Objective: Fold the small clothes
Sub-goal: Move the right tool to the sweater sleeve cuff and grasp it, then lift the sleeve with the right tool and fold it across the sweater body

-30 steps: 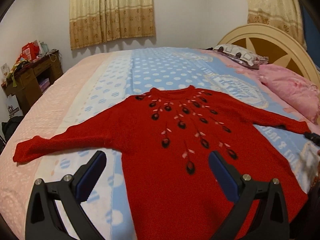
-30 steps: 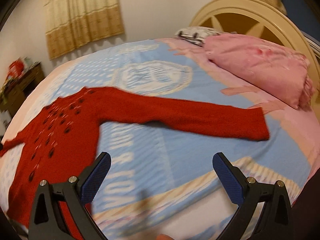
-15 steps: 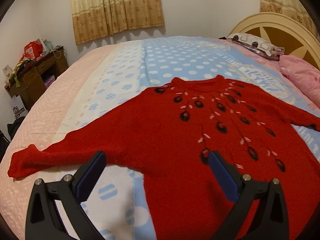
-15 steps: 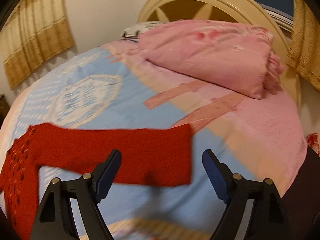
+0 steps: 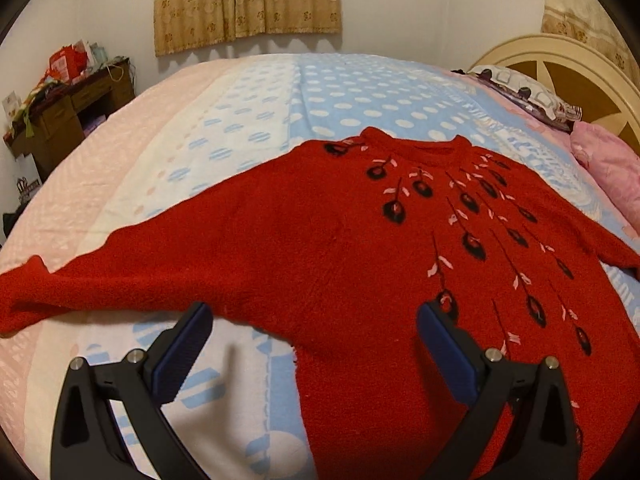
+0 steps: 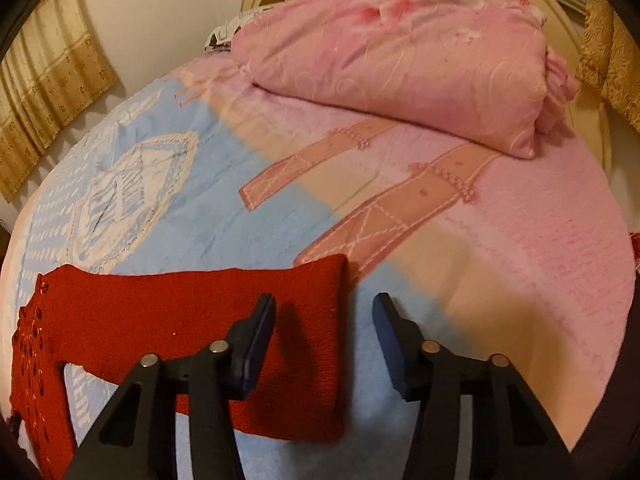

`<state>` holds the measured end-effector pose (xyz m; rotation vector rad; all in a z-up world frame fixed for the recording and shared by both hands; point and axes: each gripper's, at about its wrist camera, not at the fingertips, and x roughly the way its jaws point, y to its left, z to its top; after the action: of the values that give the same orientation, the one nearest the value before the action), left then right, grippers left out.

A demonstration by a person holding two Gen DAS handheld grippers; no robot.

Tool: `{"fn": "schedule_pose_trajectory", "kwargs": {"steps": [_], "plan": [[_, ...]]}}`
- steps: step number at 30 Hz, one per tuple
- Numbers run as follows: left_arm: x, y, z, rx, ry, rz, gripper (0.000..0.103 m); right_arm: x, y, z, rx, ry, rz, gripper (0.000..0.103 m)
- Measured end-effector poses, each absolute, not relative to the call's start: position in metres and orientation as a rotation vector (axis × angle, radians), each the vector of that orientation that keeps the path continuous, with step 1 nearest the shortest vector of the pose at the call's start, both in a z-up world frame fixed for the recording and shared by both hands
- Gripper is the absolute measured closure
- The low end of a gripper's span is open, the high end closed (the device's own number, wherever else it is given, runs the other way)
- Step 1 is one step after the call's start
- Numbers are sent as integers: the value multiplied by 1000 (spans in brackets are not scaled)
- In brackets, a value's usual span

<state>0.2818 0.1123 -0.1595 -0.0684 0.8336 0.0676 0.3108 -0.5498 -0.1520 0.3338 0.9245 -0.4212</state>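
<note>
A red knitted sweater [image 5: 320, 248] with black and pink feather motifs lies flat on the bed, sleeves spread wide. My left gripper [image 5: 314, 316] hangs open above its underarm, where the left sleeve [image 5: 80, 288] meets the body; nothing sits between its pads. In the right wrist view the other sleeve [image 6: 192, 320] reaches across to its cuff [image 6: 320, 340]. My right gripper [image 6: 324, 308] stands over that cuff with its jaws closing. The cuff's end lies between them, and the pads are still apart from the cloth.
The bed has a blue, white and pink blanket [image 5: 248, 120]. A folded pink quilt [image 6: 400, 56] and a patterned pillow [image 5: 520, 88] lie by the cream headboard [image 5: 568, 68]. A cluttered wooden desk [image 5: 68, 108] stands at the far left, with curtains [image 5: 248, 0] on the wall.
My left gripper has moved left and lower, from the sweater's middle to its left underarm. My right gripper has swung right along the sleeve to the cuff, and its jaws have narrowed.
</note>
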Motion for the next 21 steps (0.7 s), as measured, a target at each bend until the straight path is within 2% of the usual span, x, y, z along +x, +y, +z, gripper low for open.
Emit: {"fn": "schedule_pose_trajectory", "kwargs": {"steps": [1, 3, 6, 8, 21], "plan": [[282, 113, -159, -73, 833, 66, 0, 313, -547, -153, 334, 928, -402, 60], [282, 113, -160, -78, 834, 62, 0, 318, -540, -155, 322, 940, -387, 63], [284, 113, -162, -78, 840, 64, 0, 326, -533, -157, 286, 952, -390, 75], [283, 113, -163, -78, 841, 64, 0, 331, -530, -159, 297, 963, -373, 88], [280, 108, -163, -74, 832, 41, 0, 342, -486, -120, 394, 893, -194, 92]]}}
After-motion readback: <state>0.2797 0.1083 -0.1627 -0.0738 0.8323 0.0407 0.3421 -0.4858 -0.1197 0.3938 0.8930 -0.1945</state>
